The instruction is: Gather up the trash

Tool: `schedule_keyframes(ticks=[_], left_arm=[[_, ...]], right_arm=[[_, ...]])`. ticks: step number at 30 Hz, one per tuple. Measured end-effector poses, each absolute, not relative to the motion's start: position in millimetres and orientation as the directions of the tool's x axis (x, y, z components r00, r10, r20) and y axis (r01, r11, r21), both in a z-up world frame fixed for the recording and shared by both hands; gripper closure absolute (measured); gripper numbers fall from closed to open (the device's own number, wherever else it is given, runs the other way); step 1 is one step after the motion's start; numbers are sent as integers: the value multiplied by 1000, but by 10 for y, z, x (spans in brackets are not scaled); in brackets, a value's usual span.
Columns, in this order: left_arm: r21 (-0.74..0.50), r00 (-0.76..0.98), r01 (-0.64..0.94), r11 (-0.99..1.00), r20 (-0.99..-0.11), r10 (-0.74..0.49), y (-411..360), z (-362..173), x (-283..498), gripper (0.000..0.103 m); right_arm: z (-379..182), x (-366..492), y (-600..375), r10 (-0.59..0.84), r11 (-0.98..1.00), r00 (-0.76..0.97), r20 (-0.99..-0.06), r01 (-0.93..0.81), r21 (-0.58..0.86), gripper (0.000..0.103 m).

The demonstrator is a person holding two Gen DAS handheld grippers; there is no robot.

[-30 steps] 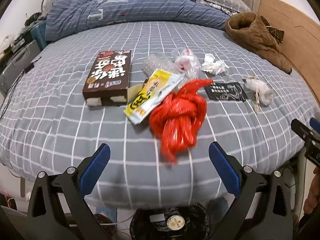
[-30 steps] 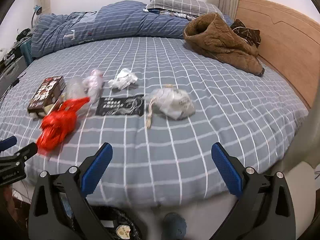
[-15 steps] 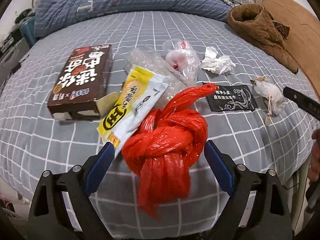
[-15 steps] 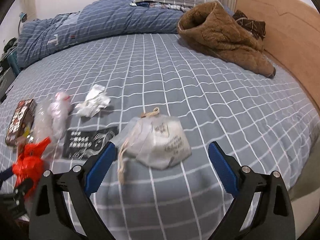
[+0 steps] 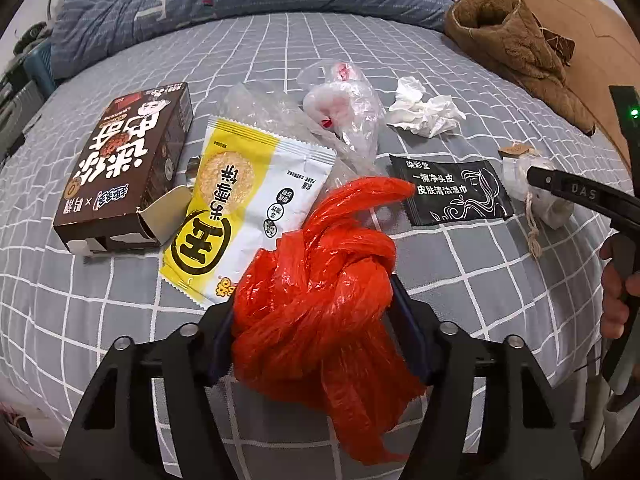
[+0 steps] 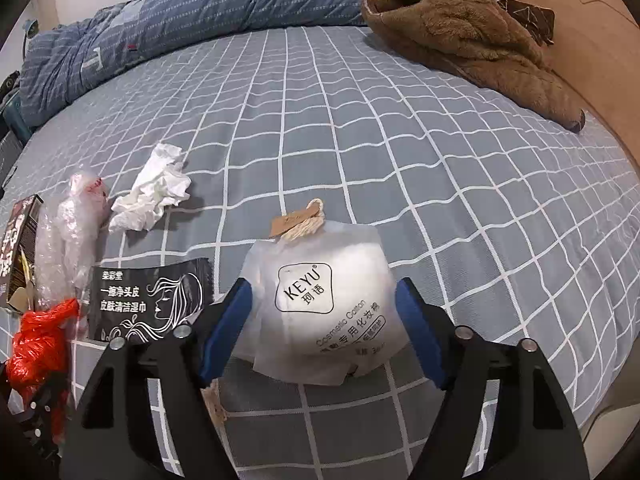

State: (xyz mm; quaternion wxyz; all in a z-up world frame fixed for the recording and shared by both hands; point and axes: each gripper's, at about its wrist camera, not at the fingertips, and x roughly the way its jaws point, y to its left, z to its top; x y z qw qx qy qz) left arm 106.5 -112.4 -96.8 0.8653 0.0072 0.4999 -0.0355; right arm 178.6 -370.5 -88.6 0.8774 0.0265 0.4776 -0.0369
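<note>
Left gripper (image 5: 316,332) clenched around knotted red plastic bag (image 5: 320,304) at near edge of checked bed (image 6: 360,128). Right gripper (image 6: 324,328) spread wide, straddling white cotton-pad pouch (image 6: 320,304), not yet pinching. Risks: slippery, squashy red plastic sliding free on lifting; pouch drawstring snagging; neighbouring yellow snack wrapper (image 5: 244,208) dragged along.

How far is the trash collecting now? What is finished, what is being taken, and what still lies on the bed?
Nothing looks collected yet. In hand: the left gripper has closed around the red bag; the right gripper straddles the white pouch, jaws not yet tight. Left on the bed: brown box, yellow wrapper, clear plastic, tissue, black sachet.
</note>
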Motion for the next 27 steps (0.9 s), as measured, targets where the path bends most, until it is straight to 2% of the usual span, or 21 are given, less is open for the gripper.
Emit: schedule_keyframes(ticks=[3,7,27], left_arm=[[-24,500,69,997,-865,-55,-1123,-960,1058,45],[-18,503,66,998,-863,-49,-1138,-949,1052,48],[-72,530,93,993,-841,-110,-1092,-649,794,49]], right_arm=[[-948,1794,-3694,-57,996,524,-850,94,-9,47],[-955,1761,-3694,-67,996,530,-845,88,-24,53],[-565,1391,-3654,-97,993,594,-799,117,-33,54]])
